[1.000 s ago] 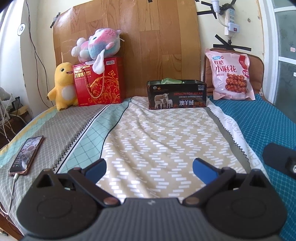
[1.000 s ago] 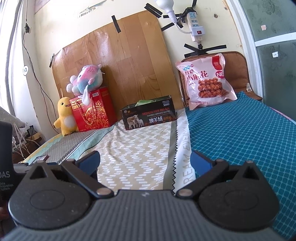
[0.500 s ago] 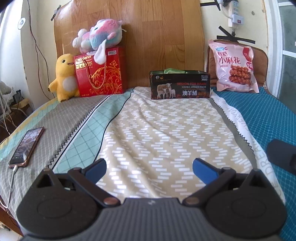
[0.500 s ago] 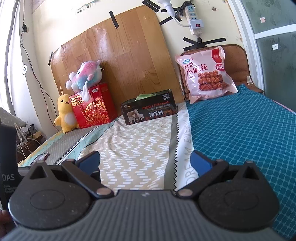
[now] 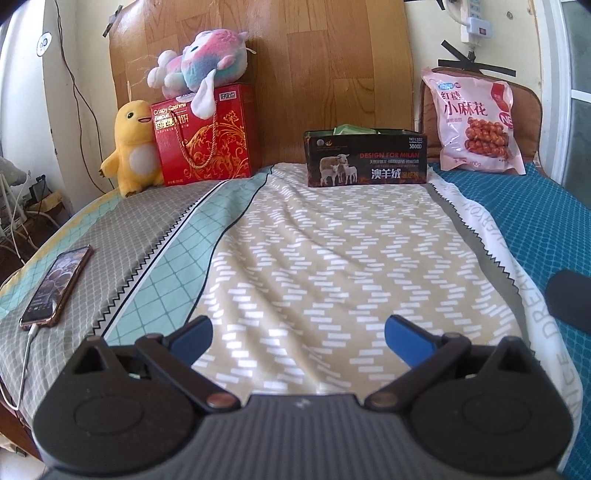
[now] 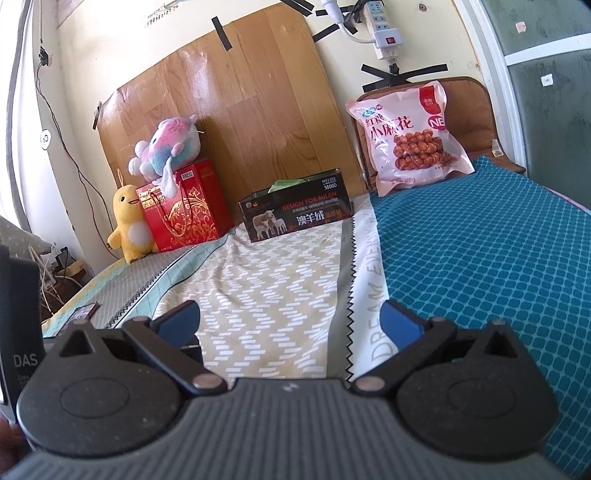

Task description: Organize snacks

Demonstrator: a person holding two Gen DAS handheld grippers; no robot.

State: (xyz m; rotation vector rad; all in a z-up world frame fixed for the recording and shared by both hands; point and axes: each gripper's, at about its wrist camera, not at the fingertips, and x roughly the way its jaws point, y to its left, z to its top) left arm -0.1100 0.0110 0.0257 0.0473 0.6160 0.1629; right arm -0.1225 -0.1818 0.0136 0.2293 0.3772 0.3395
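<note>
At my 9 o'clock a phone (image 5: 55,288) lies charging on the bed (image 5: 325,258). At 11, a yellow plush (image 5: 133,147); a pink-blue plush (image 5: 201,62) higher. Power strip (image 6: 380,33) on wall, 1 o'clock.

Light: bright daylight, strongest at the left edge of both views.
Glare: a pale sheen on the wooden board (image 6: 236,107) in the right wrist view; the snack bag (image 5: 476,122) looks washed out.
Shadows: soft, short, under the black box (image 5: 365,158).
Distortion: fisheye bends walls and the bed (image 5: 332,251) edges; dark corners.
Focus: slightly soft overall, print still legible.
</note>
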